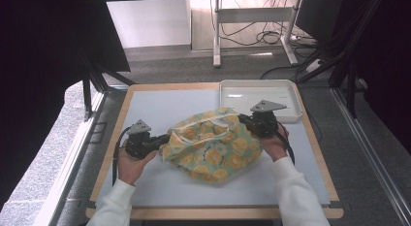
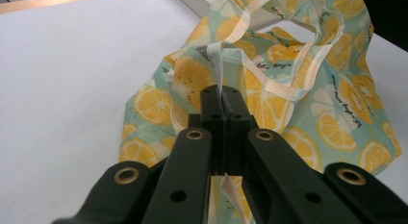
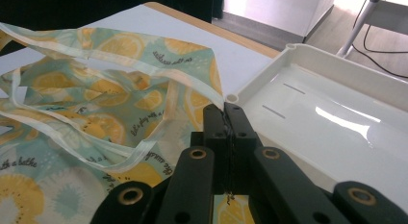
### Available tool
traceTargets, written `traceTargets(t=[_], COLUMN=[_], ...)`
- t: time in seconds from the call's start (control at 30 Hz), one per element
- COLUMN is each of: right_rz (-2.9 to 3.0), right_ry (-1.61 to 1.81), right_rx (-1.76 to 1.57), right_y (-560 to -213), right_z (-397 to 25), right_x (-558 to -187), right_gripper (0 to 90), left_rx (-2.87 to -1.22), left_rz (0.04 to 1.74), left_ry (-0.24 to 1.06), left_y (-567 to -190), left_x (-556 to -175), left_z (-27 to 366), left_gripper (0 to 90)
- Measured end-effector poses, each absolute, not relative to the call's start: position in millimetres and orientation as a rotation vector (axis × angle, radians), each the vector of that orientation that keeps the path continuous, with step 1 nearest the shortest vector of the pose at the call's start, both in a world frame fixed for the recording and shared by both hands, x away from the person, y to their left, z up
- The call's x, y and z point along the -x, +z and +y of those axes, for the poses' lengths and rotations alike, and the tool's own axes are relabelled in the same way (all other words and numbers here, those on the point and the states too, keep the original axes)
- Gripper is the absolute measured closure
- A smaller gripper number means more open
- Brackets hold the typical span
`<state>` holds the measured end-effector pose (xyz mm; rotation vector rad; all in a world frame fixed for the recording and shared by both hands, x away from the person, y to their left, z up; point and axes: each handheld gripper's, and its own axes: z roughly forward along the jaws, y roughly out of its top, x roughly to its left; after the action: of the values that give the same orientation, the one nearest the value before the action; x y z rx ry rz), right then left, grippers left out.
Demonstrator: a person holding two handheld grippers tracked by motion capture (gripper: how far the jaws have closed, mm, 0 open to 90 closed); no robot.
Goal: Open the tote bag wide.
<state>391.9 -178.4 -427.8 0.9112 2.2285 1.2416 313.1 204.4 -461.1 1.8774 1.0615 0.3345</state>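
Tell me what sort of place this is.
Probably a lab or workshop set up for recording, not a home: a bare work table holding a white tray, dark curtains on both sides, and cables loose on the floor beyond.

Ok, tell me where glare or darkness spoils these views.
High view: dark curtains frame both sides, and the bag stays evenly lit. Right gripper view: bright glare streaks the white tray. Left gripper view: the left gripper looms large but sharp.

Even overhead light on the pale worktop (image 1: 160, 187); room edges fall near-black. Window glare beyond the right tongs (image 3: 226, 110) streaks the white tray (image 3: 337, 123). Black arms below both tongs blur softly. High view grainy, slightly soft.
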Motion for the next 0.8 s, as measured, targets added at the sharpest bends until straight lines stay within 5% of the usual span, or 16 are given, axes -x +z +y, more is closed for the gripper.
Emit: traceTargets(t=[0.8], right_rz=[2.208], right_ry=[1.343], right_rx=[-0.879], right_y=[-422], right_z=[-192], right_x=[-357], right_gripper=[88.5], left_rx=[-1.872], left_rz=[1.029], left_ry=[0.336], left_y=[-455], left_x=[-306], left_z=[204], left_gripper=[90.0])
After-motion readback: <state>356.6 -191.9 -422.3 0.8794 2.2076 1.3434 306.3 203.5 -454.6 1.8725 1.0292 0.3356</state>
